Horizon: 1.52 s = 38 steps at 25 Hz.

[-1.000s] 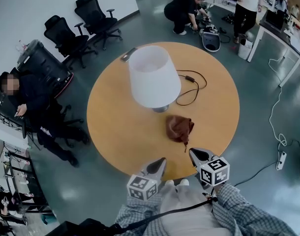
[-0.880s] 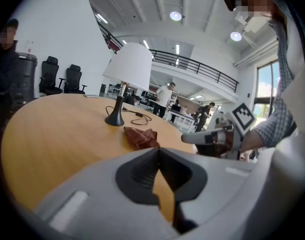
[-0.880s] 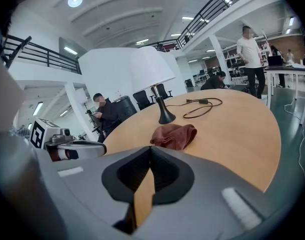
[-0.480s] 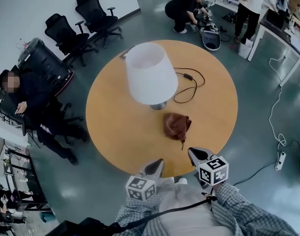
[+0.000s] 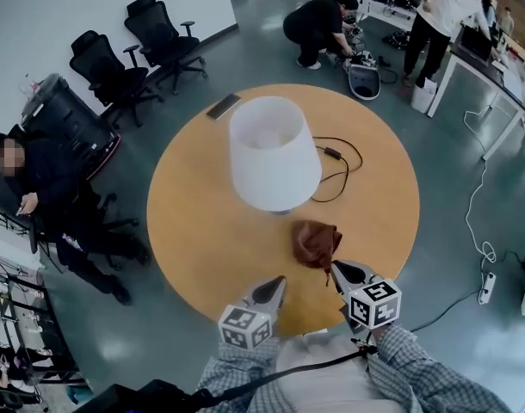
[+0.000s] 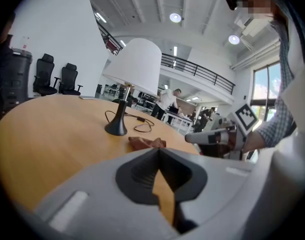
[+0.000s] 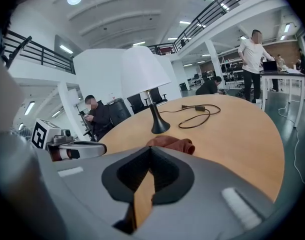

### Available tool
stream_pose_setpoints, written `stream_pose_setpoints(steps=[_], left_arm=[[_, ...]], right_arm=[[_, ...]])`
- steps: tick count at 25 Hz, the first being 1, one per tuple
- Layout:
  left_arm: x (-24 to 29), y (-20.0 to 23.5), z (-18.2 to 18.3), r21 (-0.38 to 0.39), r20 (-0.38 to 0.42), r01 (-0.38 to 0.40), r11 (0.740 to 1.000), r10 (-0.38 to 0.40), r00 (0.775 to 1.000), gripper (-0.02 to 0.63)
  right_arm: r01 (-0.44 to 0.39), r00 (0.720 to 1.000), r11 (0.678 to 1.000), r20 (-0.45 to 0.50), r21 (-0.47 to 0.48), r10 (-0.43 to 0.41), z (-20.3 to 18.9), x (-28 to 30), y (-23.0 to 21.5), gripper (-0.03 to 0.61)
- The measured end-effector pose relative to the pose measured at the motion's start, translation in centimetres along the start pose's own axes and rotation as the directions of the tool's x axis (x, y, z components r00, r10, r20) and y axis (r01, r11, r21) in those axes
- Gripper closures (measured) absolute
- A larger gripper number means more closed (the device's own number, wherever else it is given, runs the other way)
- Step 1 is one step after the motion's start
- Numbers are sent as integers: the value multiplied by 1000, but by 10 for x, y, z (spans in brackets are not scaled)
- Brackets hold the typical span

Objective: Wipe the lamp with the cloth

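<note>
I look down on a round, smooth wooden tabletop point(image 5: 194, 231) in an open office with a glossy grey floor point(image 5: 452, 256) and black swivel chairs point(image 5: 155, 33) far left. The lamp point(image 5: 271, 153), a white tapered shade on a slim dark stem, stands mid-table, its black cord point(image 5: 342, 157) looped to the right. The cloth point(image 5: 316, 241), a crumpled rust-brown heap, lies nearer me, just beyond my right gripper point(image 5: 336, 268). That gripper's jaws are pressed together on nothing, and so are those of my left gripper point(image 5: 278, 282).
</note>
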<state>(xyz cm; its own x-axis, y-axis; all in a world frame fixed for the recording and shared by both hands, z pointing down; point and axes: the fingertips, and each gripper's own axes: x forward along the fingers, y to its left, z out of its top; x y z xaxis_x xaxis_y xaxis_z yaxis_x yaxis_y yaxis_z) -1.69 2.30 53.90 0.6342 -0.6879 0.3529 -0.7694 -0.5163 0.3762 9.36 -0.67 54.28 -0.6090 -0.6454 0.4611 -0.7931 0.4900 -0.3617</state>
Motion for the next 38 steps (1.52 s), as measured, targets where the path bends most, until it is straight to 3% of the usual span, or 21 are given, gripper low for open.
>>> stream_pose_setpoints(steps=[6, 15, 21, 26, 28, 29, 30, 32, 34, 38], left_arm=[[7, 25, 18, 53, -27, 55, 997, -54, 998, 614], [17, 45, 16, 7, -35, 75, 997, -74, 997, 614], [17, 62, 31, -84, 22, 42, 996, -40, 999, 614], [24, 65, 63, -243, 186, 132, 961, -87, 979, 612], [27, 68, 81, -296, 268, 192, 936, -111, 957, 614], [27, 70, 90, -329, 308, 225, 917, -121, 944, 516], [27, 70, 99, -362, 344, 258, 896, -129, 930, 461], [27, 69, 116, -423, 407, 328, 845, -146, 902, 412], [29, 71, 127, -473, 483, 414, 778, -164, 860, 380], [30, 73, 149, -515, 640, 582, 629, -169, 749, 341]], right_arm=[[45, 999, 999, 4, -4, -45, 16, 26, 2, 574], [52, 998, 996, -43, -76, -56, 17, 41, 4, 574], [2, 992, 990, -123, -138, -20, 11, 52, 7, 574], [-48, 986, 988, -166, -149, 22, 6, 60, 8, 574], [-66, 984, 986, -172, -152, 39, 7, 64, 8, 574], [-75, 984, 985, -174, -153, 48, 8, 65, 9, 574], [-82, 983, 985, -176, -153, 54, 8, 66, 8, 574], [-92, 982, 984, -177, -154, 64, 10, 66, 7, 574], [-98, 981, 983, -180, -156, 69, 11, 65, 5, 574], [-99, 980, 983, -184, -157, 70, 13, 63, 1, 574]])
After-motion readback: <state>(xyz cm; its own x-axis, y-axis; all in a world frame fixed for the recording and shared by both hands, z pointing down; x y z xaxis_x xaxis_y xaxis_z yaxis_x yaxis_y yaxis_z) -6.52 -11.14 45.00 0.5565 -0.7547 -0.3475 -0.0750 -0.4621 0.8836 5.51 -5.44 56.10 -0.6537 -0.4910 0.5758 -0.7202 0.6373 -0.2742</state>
